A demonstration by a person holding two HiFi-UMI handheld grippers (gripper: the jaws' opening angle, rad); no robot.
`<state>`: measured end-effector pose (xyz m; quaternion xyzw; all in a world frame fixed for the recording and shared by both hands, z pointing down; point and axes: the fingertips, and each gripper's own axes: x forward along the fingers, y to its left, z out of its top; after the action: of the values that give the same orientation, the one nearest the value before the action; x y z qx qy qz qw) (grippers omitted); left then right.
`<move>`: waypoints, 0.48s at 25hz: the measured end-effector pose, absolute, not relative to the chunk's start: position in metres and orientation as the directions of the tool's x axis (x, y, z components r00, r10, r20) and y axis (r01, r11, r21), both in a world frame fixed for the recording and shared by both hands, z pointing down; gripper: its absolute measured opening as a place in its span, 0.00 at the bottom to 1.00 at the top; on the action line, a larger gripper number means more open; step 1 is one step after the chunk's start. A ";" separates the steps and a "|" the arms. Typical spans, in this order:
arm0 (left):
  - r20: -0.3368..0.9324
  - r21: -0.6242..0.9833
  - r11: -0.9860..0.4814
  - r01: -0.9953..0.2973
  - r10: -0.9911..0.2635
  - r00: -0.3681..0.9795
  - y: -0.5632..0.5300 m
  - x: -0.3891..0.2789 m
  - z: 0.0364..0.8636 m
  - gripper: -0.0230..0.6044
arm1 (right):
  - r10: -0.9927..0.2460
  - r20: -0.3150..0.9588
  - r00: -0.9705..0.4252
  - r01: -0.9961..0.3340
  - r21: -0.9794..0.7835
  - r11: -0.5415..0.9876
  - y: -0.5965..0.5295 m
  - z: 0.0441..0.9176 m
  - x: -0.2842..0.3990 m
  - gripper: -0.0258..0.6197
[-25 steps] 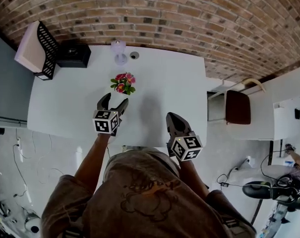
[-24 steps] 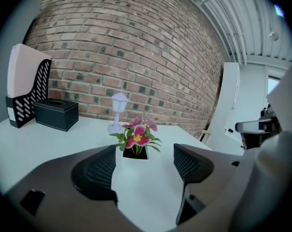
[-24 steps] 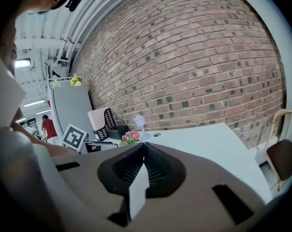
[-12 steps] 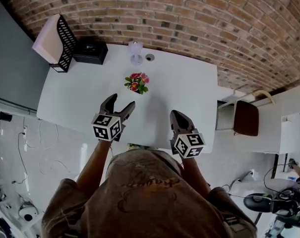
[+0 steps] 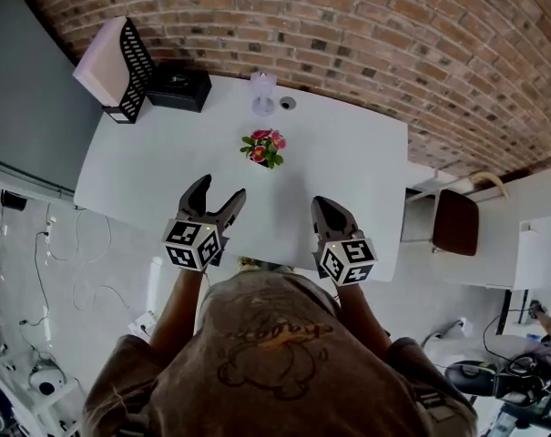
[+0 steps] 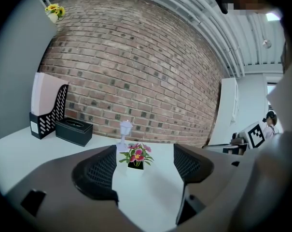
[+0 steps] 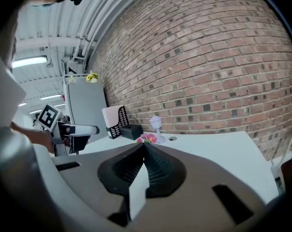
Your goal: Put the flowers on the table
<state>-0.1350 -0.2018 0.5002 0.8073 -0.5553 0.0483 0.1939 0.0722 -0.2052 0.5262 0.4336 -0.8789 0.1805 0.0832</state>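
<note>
A small pot of pink and red flowers (image 5: 264,147) with green leaves stands upright on the white table (image 5: 147,167), toward the back middle. In the left gripper view the flowers (image 6: 136,156) show between the jaws but well beyond them. My left gripper (image 5: 214,198) is open over the table's near edge, empty, short of the flowers. My right gripper (image 5: 323,213) is shut with nothing in it, at the near edge to the right. The flowers (image 7: 146,138) peek just above its closed tips in the right gripper view.
A small white lamp-shaped ornament (image 5: 262,92) and a round cable hole (image 5: 288,103) lie behind the flowers. A black box (image 5: 179,87) and a black mesh file holder (image 5: 120,71) stand at the back left corner. A brick wall backs the table; a brown chair (image 5: 455,222) stands right.
The head view has shifted, so the table sits further right and higher in it. Both grippers have drawn back a little toward the near edge. The flowers stay put on the table.
</note>
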 end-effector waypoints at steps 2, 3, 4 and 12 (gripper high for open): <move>0.288 0.261 -0.292 -0.920 -0.886 0.363 -0.199 -0.139 0.499 0.63 | -0.730 0.303 -0.613 -0.790 -0.241 0.564 -0.205 0.524 0.071 0.04; 0.286 0.261 -0.288 -0.921 -0.888 0.359 -0.198 -0.141 0.499 0.63 | -0.729 0.303 -0.614 -0.790 -0.240 0.565 -0.205 0.524 0.070 0.04; 0.284 0.262 -0.287 -0.921 -0.889 0.358 -0.197 -0.141 0.499 0.63 | -0.729 0.303 -0.614 -0.790 -0.238 0.566 -0.205 0.523 0.070 0.04; 0.271 0.239 -0.321 -0.916 -0.884 0.381 -0.193 -0.132 0.499 0.58 | -0.735 0.304 -0.606 -0.796 -0.222 0.564 -0.208 0.519 0.077 0.04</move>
<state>-0.1319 -0.1931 0.4992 0.8116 -0.5546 0.0450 0.1780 0.0766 -0.2075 0.5193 0.4349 -0.8798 0.1700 0.0888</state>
